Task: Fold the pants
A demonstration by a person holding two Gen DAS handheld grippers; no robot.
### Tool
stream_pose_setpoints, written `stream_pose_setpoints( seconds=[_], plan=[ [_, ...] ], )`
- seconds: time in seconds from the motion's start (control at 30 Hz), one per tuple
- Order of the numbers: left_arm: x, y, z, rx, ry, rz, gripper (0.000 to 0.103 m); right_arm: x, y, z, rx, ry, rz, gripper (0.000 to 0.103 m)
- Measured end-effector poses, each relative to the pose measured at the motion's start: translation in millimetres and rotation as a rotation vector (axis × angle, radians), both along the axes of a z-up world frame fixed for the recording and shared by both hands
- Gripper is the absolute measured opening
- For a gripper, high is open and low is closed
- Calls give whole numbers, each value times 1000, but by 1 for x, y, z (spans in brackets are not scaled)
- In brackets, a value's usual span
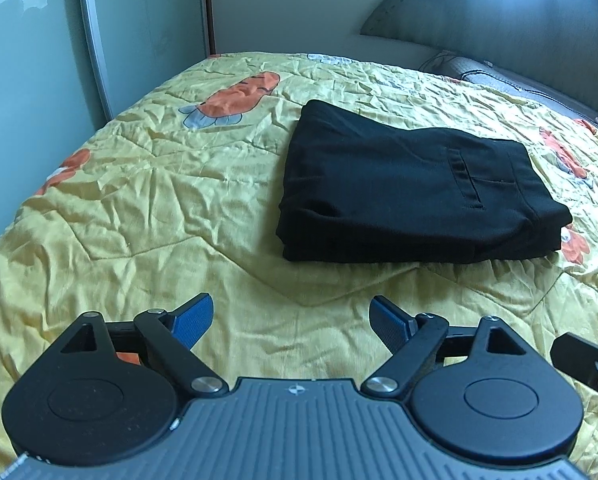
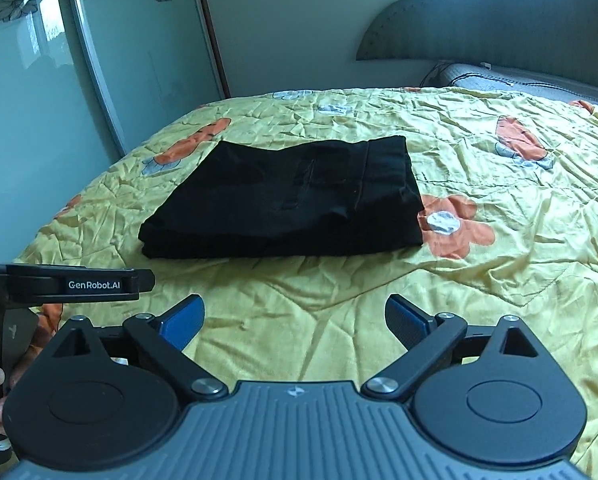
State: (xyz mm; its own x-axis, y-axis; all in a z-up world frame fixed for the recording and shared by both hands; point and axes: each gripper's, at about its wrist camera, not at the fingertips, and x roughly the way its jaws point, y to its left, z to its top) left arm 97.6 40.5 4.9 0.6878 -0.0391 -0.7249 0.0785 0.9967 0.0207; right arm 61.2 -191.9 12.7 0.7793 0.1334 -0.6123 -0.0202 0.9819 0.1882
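- The left hand-held gripper [image 1: 291, 322] hovers over the bed with its blue-padded fingers [image 1: 195, 318] spread wide and nothing between them.
- The right hand-held gripper [image 2: 295, 320] does the same, spread wide and empty. In its view the left tool shows as a black bar at the left edge, with a person's fingertips below it.
- Both point down at bare quilt [image 1: 119, 220], well short of the pants [image 1: 411, 188].
- The pants [image 2: 287, 204] lie near the middle of the bed, apart from both tools.
- They are black, folded into a compact, roughly rectangular stack of several layers. A back pocket slit and the waistband show on the top layer, and the edges line up fairly neatly.
- The quilt is yellow, creased, printed with orange flowers; a padded headboard [image 2: 499, 28] stands beyond.
- Judgement: folding looks done, and this is the release step with both tools clear.
- The next move probably calls only for drawing away without snagging the stack, or a light tidy of the near edge.
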Motion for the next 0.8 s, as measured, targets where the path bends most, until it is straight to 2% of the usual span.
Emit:
stream_pose_setpoints(
  seconds=[0.53, 0.8],
  plan=[
    [-7, -2, -5, 1, 23, 3, 87, -6, 9, -6, -29, 14, 1, 98],
    [-10, -6, -6, 36, 13, -3, 89, -6, 6, -8, -32, 26, -23, 98]
  ],
)
